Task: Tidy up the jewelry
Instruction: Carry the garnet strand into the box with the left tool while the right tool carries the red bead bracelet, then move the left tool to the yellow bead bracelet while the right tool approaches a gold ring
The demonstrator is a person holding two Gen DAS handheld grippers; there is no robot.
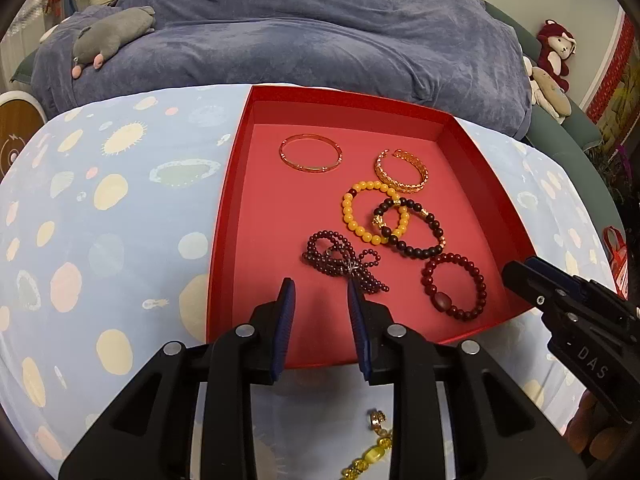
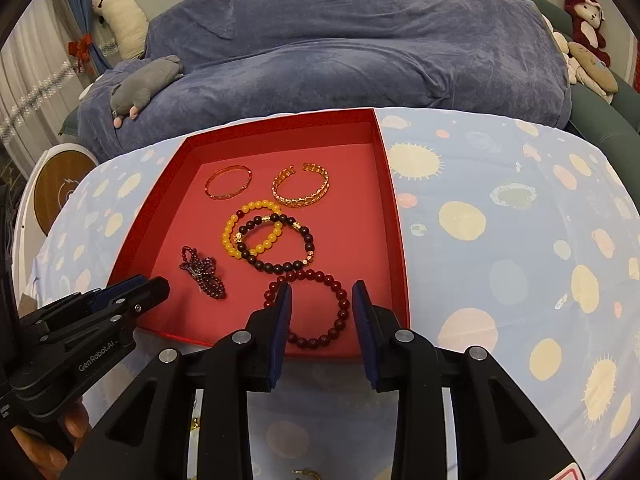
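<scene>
Beaded bracelets (image 1: pixel 455 287) and smooth gold bangles (image 1: pixel 311 152) lie in a red tray (image 1: pixel 256 240); both tools empty, fingers apart.

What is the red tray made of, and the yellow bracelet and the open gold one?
The red tray looks like matte cardboard: thin straight walls, folded corners. The yellow bracelet seems to be glossy glass, resin or stone beads; they shine smoothly. The gold cuff looks like polished patterned metal, judging by its glints.

six bracelets (image 1: pixel 412 226), one red tray (image 1: pixel 344 114)
</scene>
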